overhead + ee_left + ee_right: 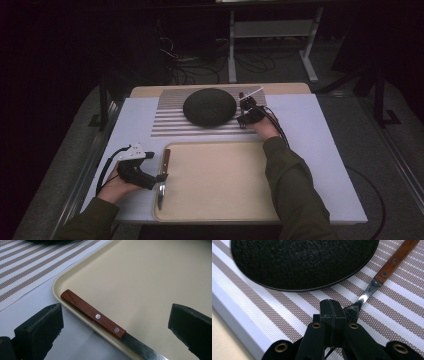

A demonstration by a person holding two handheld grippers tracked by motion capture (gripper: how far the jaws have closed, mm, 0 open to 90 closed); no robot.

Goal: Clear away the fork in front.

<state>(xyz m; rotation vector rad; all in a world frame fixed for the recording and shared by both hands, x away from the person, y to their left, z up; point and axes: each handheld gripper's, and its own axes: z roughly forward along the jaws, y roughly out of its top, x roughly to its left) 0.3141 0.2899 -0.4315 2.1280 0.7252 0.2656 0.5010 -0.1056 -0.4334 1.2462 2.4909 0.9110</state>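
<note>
Right gripper [331,312], jaws pressed together beside the utensil [384,272] on the striped mat [399,322], apparently not pinching it; left gripper [115,325] spread wide around the knife [93,315] on the tray [150,277] rim.

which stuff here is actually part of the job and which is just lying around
In the job:
- knife lying on the tray's left rim, between the open left gripper jaws
- tray
- second wooden-handled utensil on the striped mat, beside the shut right gripper

Lying about:
- black round mat
- striped mat
- cables on the floor
</note>
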